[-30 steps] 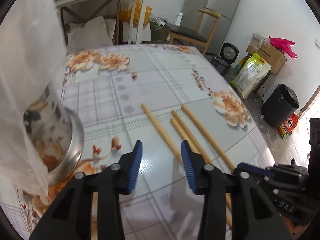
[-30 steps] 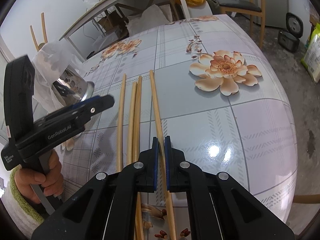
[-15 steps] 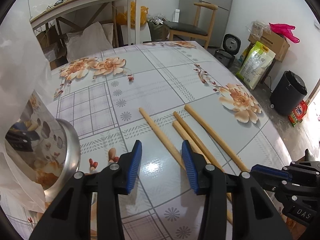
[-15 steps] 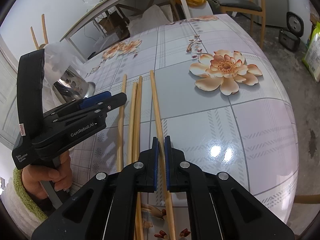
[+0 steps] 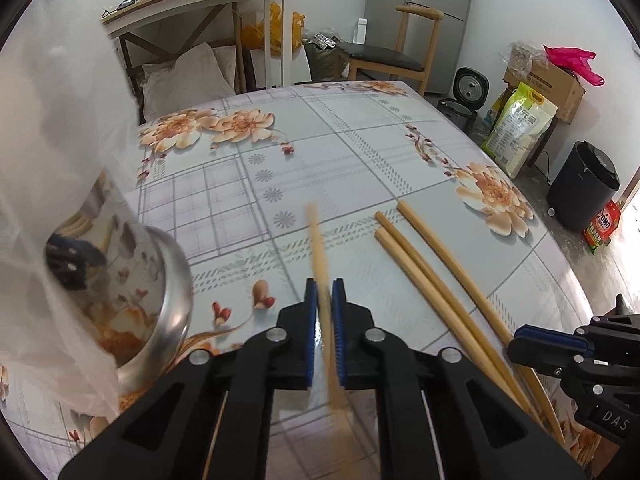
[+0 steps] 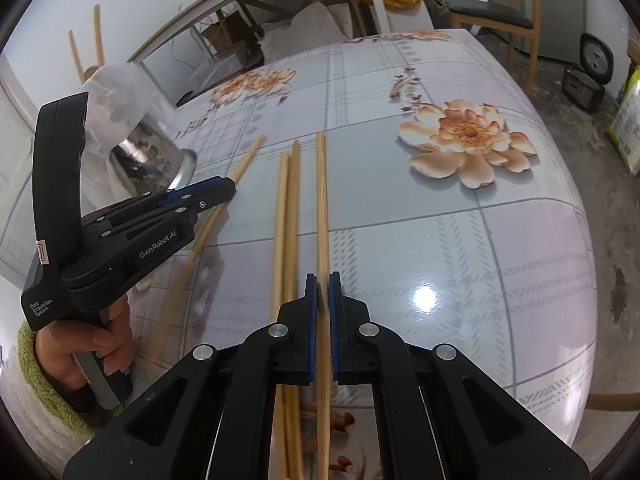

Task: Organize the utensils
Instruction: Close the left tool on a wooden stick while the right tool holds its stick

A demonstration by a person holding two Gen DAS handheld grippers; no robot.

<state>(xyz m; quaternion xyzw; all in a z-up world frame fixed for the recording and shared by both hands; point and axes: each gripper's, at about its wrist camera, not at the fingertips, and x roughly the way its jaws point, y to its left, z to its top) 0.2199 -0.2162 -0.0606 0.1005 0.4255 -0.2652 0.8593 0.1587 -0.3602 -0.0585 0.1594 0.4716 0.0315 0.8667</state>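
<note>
My left gripper [image 5: 324, 292] is shut on one wooden chopstick [image 5: 318, 248], which sticks out ahead, blurred and a little above the table; it also shows in the right wrist view [image 6: 224, 200]. Three chopsticks lie to its right: a pair [image 5: 416, 276] and a single one [image 5: 452, 276]. My right gripper [image 6: 323, 286] is shut on that single chopstick [image 6: 322, 200], which lies along the table; the pair [image 6: 289, 200] is just to its left. A steel utensil holder [image 5: 160, 292] wrapped in a clear plastic bag [image 5: 52, 152] stands at the left.
The floral table [image 5: 340, 152] drops off at its right edge [image 6: 576, 216]. Beyond it are a wooden chair [image 5: 400, 56], a desk [image 5: 208, 4], a rice cooker [image 5: 464, 96], bags and a black bin [image 5: 584, 188].
My left gripper has closed on the leftmost chopstick and lifted it, swinging its far end away from the others. My right gripper stays shut on the rightmost chopstick.
</note>
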